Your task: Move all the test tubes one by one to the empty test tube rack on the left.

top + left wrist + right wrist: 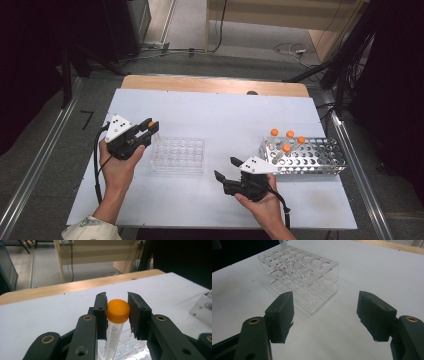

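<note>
A clear tube with an orange cap (pixel 118 310) stands upright between the jaws of my left gripper (pixel 117 305), which is shut on the cap. In the high view my left gripper (pixel 152 126) holds it over the left end of the clear acrylic rack (pixel 178 154), with the tube's lower end at the rack's holes. My right gripper (pixel 226 167) rests low near the table's front, right of that rack, open with nothing in it. In the right gripper view, its jaws (pixel 325 312) stand wide apart facing the acrylic rack (pixel 299 272), where the tube's tip (pixel 283 243) shows.
A metal rack (pixel 320 159) with several orange-capped tubes (pixel 286 148) stands at the right, close behind my right gripper. The white table sheet (pixel 225 115) ends at a wooden strip (pixel 215 84) at the back. Dark stands and cables flank the table.
</note>
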{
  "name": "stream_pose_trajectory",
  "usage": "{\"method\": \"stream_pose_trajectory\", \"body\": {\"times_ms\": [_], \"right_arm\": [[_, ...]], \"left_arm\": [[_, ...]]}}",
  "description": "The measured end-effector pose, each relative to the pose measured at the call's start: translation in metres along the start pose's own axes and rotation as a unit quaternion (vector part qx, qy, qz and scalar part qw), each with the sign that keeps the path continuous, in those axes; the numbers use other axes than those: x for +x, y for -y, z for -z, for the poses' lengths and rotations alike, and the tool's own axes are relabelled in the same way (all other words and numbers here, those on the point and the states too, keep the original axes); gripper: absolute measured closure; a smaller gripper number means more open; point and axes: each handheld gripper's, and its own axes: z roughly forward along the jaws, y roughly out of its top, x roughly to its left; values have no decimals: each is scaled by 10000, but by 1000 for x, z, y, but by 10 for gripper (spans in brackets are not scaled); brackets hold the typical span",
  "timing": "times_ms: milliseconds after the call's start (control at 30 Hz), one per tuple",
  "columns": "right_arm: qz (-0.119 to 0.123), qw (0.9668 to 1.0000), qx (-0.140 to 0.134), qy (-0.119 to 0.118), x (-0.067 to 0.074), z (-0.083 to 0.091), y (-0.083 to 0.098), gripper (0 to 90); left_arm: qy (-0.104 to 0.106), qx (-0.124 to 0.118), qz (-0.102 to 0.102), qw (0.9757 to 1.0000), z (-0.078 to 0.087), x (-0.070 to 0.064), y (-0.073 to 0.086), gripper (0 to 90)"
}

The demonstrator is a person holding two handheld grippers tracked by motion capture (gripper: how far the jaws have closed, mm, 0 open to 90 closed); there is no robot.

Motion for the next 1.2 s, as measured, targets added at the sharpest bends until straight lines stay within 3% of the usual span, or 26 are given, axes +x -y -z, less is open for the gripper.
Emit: {"method": "stream_pose_trajectory", "body": {"times_ms": [167,433,700,1200], "right_arm": [[18,10000,-14,6,-1,2,0,288],[6,10000,5,17,-1,2,1,289],[3,10000,31,7,-1,0,2,289],[-1,10000,54,10,-1,0,3,288]], "left_arm": [[-45,195,-149,9997,-6,-3,12,710],[-72,152,-238,9996,-6,-5,13,709],[-45,196,-212,9996,-7,-4,14,698],[30,340,-151,9993,-10,-6,16,589]]}}
